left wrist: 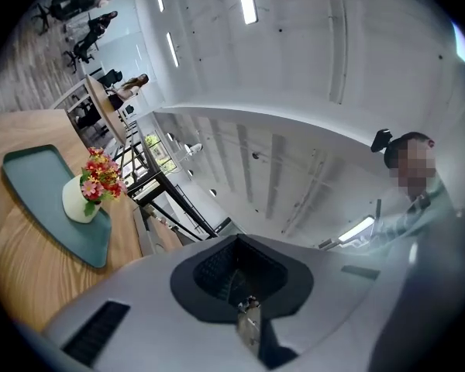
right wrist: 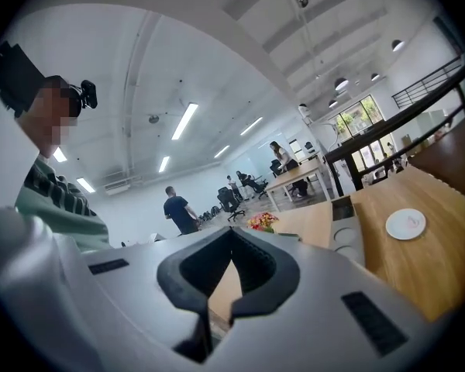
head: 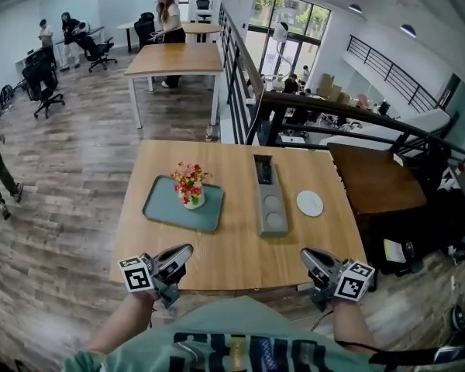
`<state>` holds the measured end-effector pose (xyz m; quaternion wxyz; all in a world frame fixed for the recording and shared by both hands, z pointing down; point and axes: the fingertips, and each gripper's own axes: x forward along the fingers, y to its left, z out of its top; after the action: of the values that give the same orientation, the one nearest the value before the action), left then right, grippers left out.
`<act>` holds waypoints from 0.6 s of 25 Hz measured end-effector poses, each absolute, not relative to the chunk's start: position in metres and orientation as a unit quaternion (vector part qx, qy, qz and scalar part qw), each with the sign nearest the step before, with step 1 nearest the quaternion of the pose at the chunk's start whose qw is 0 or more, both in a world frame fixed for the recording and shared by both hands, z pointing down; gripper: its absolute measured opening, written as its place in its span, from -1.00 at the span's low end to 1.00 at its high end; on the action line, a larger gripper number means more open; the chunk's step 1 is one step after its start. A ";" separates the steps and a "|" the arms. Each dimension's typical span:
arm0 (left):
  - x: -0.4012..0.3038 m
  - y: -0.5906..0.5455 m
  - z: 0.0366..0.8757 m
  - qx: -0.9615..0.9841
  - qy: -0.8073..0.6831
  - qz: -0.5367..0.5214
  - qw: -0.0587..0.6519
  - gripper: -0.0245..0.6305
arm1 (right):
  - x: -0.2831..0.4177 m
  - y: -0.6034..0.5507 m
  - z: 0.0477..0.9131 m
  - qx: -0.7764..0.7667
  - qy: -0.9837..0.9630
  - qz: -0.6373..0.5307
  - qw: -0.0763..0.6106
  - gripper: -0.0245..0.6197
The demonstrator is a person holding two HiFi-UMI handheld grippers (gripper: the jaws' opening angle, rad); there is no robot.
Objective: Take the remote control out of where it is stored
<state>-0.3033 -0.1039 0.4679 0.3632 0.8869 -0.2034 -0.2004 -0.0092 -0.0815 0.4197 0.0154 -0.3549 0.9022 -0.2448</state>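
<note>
Closest in, left gripper (head: pixel 184 251) at seven o'clock and right gripper (head: pixel 306 254) at five hover over the table's (head: pixel 232 266) near edge, both clenched on nothing. Remote control (head: pixel 263 170) lies in the grey holder's (head: pixel 272 208) far slot, toward twelve. The approach looks barely begun; next, one gripper should reach out and open.

A wooden table (head: pixel 232 246) carries a teal tray (head: pixel 164 210) on its left side. A white vase (head: pixel 194 199) of red and pink flowers (head: pixel 187 177) stands upright on the tray near its far right corner, and a white disc (head: pixel 310 203) lies well apart at the table's right. Just right of this table stands a darker table (head: pixel 372 180), and a black railing (head: pixel 240 80) runs from behind both into the far room. Farther off on the wood floor (head: pixel 77 177) stands another table (head: pixel 174 57) with a person (head: pixel 169 18) beside it, and office chairs (head: pixel 43 84) stand at the far left.
</note>
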 end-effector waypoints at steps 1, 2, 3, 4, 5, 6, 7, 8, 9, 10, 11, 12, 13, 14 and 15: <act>-0.305 -0.109 0.469 0.885 -0.201 -0.204 0.366 -0.92 | -0.011 -0.085 0.419 -0.358 0.901 -0.247 0.010 -0.91; -0.307 -0.112 0.470 0.885 -0.199 -0.206 0.368 -0.92 | -0.013 -0.088 0.420 -0.359 0.900 -0.248 0.006 -0.91; -0.310 -0.113 0.474 0.884 -0.199 -0.206 0.369 -0.92 | -0.015 -0.091 0.424 -0.360 0.899 -0.250 0.004 -0.91; -0.313 -0.114 0.481 0.884 -0.199 -0.205 0.370 -0.92 | -0.018 -0.094 0.429 -0.361 0.898 -0.251 0.005 -0.91; -0.315 -0.114 0.489 0.883 -0.201 -0.203 0.372 -0.92 | -0.019 -0.097 0.435 -0.360 0.899 -0.251 0.006 -0.91; -0.315 -0.116 0.497 0.882 -0.204 -0.200 0.374 -0.92 | -0.020 -0.101 0.440 -0.358 0.900 -0.250 0.007 -0.91; -0.314 -0.118 0.502 0.881 -0.207 -0.198 0.377 -0.92 | -0.019 -0.106 0.442 -0.354 0.901 -0.250 0.009 -0.90; -0.310 -0.121 0.502 0.880 -0.212 -0.196 0.378 -0.92 | -0.016 -0.112 0.441 -0.348 0.904 -0.249 0.011 -0.90; -0.306 -0.125 0.499 0.879 -0.216 -0.194 0.378 -0.92 | -0.012 -0.119 0.439 -0.342 0.906 -0.250 0.012 -0.91; -0.300 -0.129 0.496 0.879 -0.220 -0.192 0.376 -0.92 | -0.006 -0.125 0.438 -0.337 0.907 -0.252 0.014 -0.91; -0.294 -0.133 0.493 0.880 -0.224 -0.190 0.372 -0.92 | 0.000 -0.132 0.438 -0.332 0.908 -0.254 0.015 -0.90; -0.287 -0.138 0.491 0.882 -0.228 -0.189 0.367 -0.92 | 0.007 -0.139 0.442 -0.327 0.909 -0.256 0.016 -0.91; -0.281 -0.144 0.491 0.884 -0.234 -0.187 0.360 -0.92 | 0.014 -0.148 0.446 -0.320 0.912 -0.258 0.016 -0.91; -0.274 -0.150 0.489 0.885 -0.244 -0.186 0.350 -0.92 | 0.022 -0.158 0.451 -0.309 0.915 -0.257 0.016 -0.90; -0.267 -0.158 0.486 0.885 -0.258 -0.186 0.339 -0.92 | 0.031 -0.172 0.453 -0.296 0.920 -0.256 0.016 -0.91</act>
<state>-0.2673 -0.1582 0.4857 0.3394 0.8852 -0.2582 -0.1859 0.0313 -0.1718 0.4529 0.0158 -0.2964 0.9200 -0.2558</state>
